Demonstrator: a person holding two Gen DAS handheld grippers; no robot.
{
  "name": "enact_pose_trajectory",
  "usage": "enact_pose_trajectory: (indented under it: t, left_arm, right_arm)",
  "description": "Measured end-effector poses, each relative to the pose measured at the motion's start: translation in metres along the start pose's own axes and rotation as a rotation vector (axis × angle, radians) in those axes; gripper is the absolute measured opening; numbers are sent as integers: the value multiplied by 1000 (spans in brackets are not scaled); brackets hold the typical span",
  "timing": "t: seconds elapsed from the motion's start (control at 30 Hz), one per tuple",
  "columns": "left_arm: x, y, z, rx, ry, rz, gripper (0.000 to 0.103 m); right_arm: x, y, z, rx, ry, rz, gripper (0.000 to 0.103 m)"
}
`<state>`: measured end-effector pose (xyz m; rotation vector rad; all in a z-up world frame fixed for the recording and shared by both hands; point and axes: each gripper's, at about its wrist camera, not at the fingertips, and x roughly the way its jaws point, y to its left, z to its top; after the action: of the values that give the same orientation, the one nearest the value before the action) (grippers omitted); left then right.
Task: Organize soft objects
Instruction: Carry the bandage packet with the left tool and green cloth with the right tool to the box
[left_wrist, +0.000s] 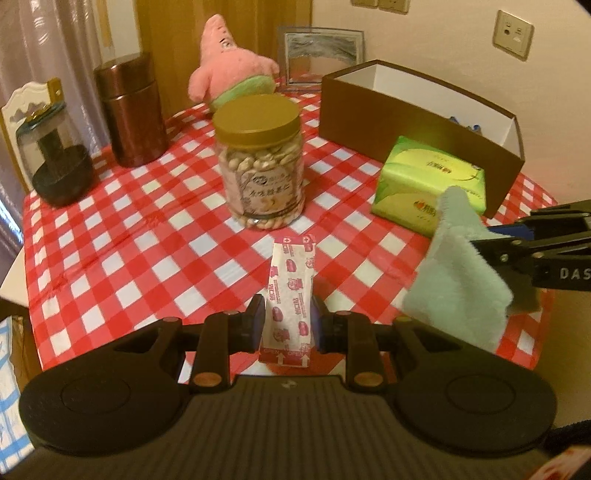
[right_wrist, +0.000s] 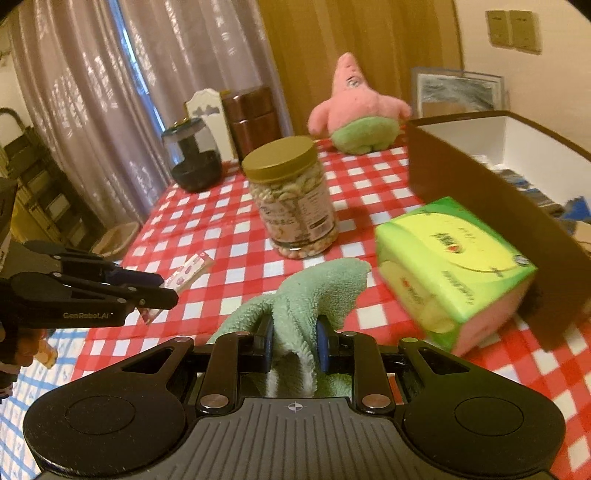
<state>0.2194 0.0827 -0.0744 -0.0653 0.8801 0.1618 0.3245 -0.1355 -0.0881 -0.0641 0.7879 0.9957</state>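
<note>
Left gripper (left_wrist: 288, 325) with jaws pinched narrow on a flat pink-and-white printed paper sachet (left_wrist: 291, 291), held upright above the red-and-white checked surface (left_wrist: 147, 229). Right gripper (right_wrist: 294, 343) with jaws closed on a bunched fold of pale green fluffy cloth (right_wrist: 314, 291), loose corners drooping either side.

Cloth: light, limp, compressible; likely to sag and drag, so best gripped at a gathered fold as now. Sachet: thin, near weightless, liable to bend or slip; mid-length hold seems safest.

Green plastic-wrapped tissue pack (right_wrist: 454, 266) just beside the brown open cardboard box (right_wrist: 480, 192), a probable destination. Pink star-shaped plush toy (left_wrist: 229, 62) at the far edge, behind the clear gold-lidded jar of nuts (left_wrist: 260, 166).

Box contents, dark and blue items, visible only from the right wrist; sachet print readable only from the left.
</note>
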Motion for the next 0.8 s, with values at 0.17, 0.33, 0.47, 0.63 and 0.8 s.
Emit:
enact_pose_trajectory:
  t: [0.17, 0.33, 0.47, 0.63, 0.8]
  left_arm:
    - [0, -12, 11, 38, -16, -17, 23]
    - [3, -25, 27, 72, -35, -33, 23]
    - [7, -37, 40, 98, -49, -45, 23]
    - [13, -53, 60, 136, -73, -63, 23]
    - [22, -66, 83, 157, -96, -77, 23]
  right_arm:
    - [-26, -16, -3, 38, -17, -42, 23]
    - [-54, -35, -5, 70, -39, -93, 23]
    - [-79, -51, -5, 94, -66, -136, 23]
    - [-112, -76, 0, 118, -104, -197, 23]
    - [-141, -102, 12, 122, -154, -256, 23]
